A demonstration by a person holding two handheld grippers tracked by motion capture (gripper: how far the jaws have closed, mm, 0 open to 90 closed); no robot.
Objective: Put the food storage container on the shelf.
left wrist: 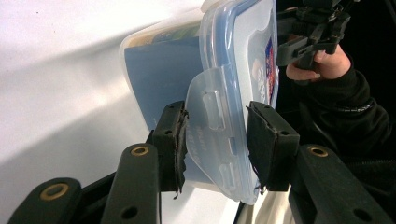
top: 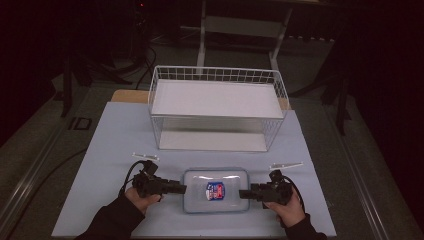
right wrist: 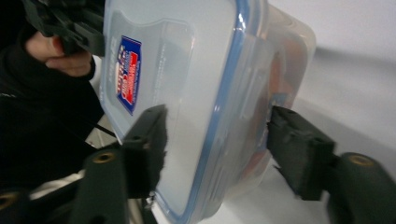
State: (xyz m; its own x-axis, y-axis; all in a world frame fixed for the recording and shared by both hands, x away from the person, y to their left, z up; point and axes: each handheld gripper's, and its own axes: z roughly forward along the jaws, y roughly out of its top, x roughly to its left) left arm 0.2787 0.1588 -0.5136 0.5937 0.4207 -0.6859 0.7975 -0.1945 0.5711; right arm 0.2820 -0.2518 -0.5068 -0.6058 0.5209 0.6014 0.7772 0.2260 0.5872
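Note:
A clear plastic container [top: 216,190] with a blue-rimmed lid and a red and blue label [right wrist: 128,74] lies flat on the pale blue mat [top: 110,150] near the front edge. My left gripper [top: 184,189] is at its left end. In the left gripper view the left gripper [left wrist: 215,116] has its jaws pressed on the lid's translucent latch flap [left wrist: 210,135], one jaw on the table side and one on the lid side. My right gripper [top: 241,194] is at the right end. The right gripper [right wrist: 217,116] stands open around that end of the container [right wrist: 196,70], with a gap at the lower jaw.
A white wire basket [top: 160,125] with a flat white shelf stands behind the container at mid-table. Two thin white strips [top: 145,156] [top: 286,165] lie on the mat beside the hands. The surroundings are dark, with table legs behind.

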